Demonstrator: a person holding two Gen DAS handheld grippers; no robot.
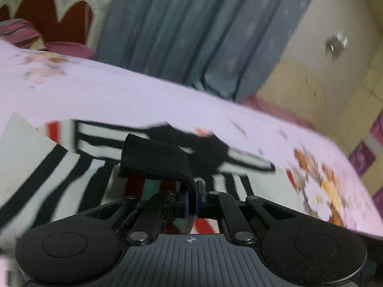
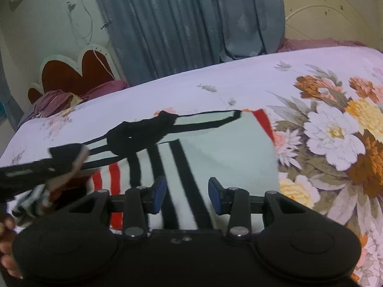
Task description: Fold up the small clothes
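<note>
Left gripper (image 1: 192, 197): black two-finger tool with blue pads, jaws pinched together on a black ribbed cuff (image 1: 153, 160) of the garment, which is draping back over the fingers.

Right gripper (image 2: 187, 195): matching black tool, jaws spread wide, gripping nothing, hovering just above the cloth.

Garment: a small white knit top with black and red stripes (image 2: 215, 157) is lying mostly flat on the bed, straight ahead of and beneath the right gripper. Its black stripes are running away from the camera; black trim (image 2: 143, 131) is crossing its far edge.

Left gripper in the right view (image 2: 69, 155): it is coming in from the left, blurred, carrying the black end above the garment's left side.

Surface: a pale lilac bedsheet printed with large orange and white flowers (image 2: 335, 129) is bearing the garment.

Key relation: the lifted cuff is lying to the left of the right gripper, and the garment's body is stretching rightward from it. So the left gripper is nearer the part being folded, and the fold looks set to travel left to right across the body.

Judgement: a sleeve or side fold seems to be under way; the free right gripper looks placed to steady or smooth the cloth.

Background: grey-blue curtains (image 2: 186, 24), cream wall, red scalloped headboard (image 2: 76, 74).

Uncertainty: motion blur is hiding how much cloth is lifted.
</note>
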